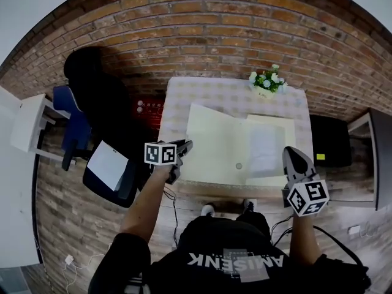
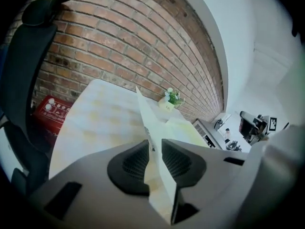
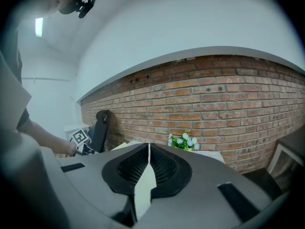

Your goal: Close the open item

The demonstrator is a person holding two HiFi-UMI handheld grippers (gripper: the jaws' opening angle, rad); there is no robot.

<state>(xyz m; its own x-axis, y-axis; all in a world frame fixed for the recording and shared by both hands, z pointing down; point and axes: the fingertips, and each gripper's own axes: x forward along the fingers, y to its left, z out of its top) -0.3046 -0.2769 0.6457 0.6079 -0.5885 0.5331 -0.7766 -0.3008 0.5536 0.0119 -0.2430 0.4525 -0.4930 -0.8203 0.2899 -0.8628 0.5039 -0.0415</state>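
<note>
A pale yellow folder (image 1: 220, 146) lies open on the checked tablecloth, with a white sheet (image 1: 266, 149) in its right half. My left gripper (image 1: 184, 147) is at the folder's left edge. In the left gripper view the folder's left cover (image 2: 145, 113) stands up on edge between the jaws of that gripper (image 2: 156, 149); they stand apart and the pads do not press on it. My right gripper (image 1: 293, 155) is at the folder's right edge. In the right gripper view it (image 3: 149, 151) is shut on a thin pale flap of the folder (image 3: 143, 192).
A small pot of white flowers (image 1: 267, 81) stands at the table's (image 1: 202, 90) far right corner. A black office chair (image 1: 92, 90) and a red crate (image 1: 149, 112) are left of the table. A dark unit (image 1: 331, 141) sits to its right. A brick wall runs behind.
</note>
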